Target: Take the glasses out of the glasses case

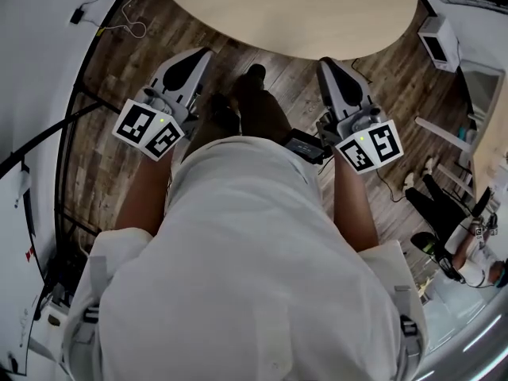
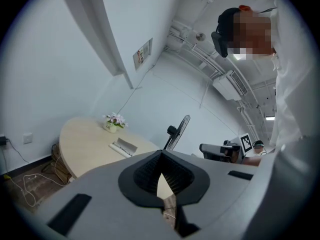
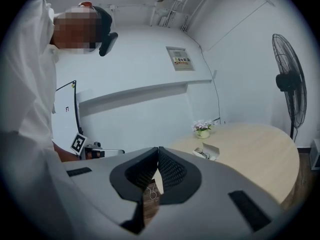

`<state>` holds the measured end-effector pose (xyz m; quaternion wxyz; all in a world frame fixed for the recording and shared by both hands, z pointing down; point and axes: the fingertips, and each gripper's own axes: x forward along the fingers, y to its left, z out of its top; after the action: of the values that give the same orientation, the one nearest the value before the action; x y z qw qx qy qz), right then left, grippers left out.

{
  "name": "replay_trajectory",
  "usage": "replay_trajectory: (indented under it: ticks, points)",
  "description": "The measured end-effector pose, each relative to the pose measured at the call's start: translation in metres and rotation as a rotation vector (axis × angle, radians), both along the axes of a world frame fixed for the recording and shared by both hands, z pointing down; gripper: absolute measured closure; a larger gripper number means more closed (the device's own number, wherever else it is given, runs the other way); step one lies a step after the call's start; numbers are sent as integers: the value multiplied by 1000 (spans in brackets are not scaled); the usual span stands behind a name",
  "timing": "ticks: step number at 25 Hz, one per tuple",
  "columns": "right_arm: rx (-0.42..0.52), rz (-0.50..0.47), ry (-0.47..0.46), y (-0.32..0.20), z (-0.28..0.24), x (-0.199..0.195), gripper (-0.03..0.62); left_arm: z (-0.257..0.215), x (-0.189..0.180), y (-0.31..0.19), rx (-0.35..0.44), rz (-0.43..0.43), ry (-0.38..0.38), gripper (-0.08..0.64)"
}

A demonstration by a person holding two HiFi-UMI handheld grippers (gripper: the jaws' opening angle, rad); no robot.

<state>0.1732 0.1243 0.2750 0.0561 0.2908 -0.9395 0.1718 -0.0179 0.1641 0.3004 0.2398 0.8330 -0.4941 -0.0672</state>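
An open white glasses case lies on the round beige table, well beyond my jaws. The right gripper view shows the same case with dark-framed glasses resting in it. In the head view only a bare part of the table shows, and the case is out of frame. My left gripper and right gripper hang at the person's sides, short of the table's edge, pointing toward it. Each one's jaws meet at the tips with nothing between them, as seen for the left gripper and the right gripper.
A small pot of pink flowers stands on the table behind the case. A standing fan is at the table's far side. Cables trail on the wood floor, a white box sits at right, and another person is at lower right.
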Motion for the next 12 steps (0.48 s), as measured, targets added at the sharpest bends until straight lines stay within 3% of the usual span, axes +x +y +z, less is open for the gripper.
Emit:
replay_trajectory:
  ticks: [7, 12]
  points:
    - [-1, -29, -49, -62, 6, -24, 568, 3, -3, -56, -39, 34, -17, 551]
    - [10, -44, -80, -126, 6, -31, 568, 0, -13, -116, -43, 7, -8, 551]
